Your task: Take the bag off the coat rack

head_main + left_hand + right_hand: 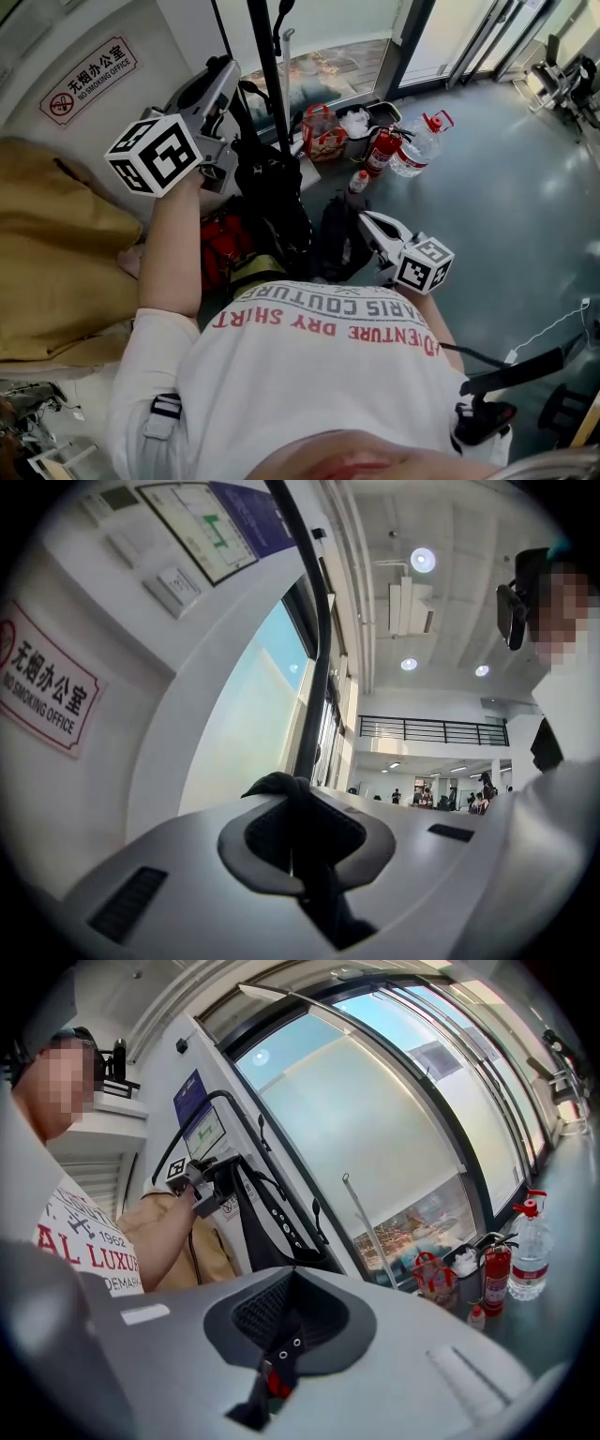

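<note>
Wall sign point(89, 80): "NO SMOKING OFFICE"

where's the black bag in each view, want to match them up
Head view: the black bag hangs at centre on the coat rack pole, below the raised left claw.
Left gripper view: only its strap shows, pinched in the left claw at bottom centre.
Right gripper view: the bag hangs left of centre, below the left claw.
Shared landmark: the left claw.
</note>
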A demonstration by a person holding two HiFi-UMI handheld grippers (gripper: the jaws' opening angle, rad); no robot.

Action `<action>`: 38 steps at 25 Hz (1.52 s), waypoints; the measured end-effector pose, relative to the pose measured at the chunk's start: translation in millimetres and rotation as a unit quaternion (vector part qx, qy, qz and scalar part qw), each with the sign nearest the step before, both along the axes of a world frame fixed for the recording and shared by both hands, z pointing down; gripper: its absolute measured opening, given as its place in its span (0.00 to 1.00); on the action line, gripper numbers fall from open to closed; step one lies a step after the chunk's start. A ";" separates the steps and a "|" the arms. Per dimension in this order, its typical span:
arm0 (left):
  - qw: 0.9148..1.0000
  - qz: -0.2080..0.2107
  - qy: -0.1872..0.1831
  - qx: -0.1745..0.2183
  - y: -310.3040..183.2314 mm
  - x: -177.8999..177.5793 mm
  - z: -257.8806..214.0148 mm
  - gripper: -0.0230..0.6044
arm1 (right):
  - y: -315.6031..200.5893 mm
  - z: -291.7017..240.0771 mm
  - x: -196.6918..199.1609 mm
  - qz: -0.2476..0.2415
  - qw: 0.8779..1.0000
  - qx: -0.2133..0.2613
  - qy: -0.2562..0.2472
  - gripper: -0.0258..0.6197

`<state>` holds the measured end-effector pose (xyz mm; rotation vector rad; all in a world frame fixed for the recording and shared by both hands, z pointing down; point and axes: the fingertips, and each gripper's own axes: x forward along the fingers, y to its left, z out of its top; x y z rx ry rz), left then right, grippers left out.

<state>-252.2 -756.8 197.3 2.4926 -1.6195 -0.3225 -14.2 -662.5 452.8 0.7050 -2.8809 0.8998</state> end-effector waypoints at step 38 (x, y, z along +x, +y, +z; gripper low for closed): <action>0.982 0.155 -0.024 -0.104 312.6 91.5 143.1 0.07 | 192.2 -58.4 -21.6 -0.003 0.996 0.086 0.022 0.04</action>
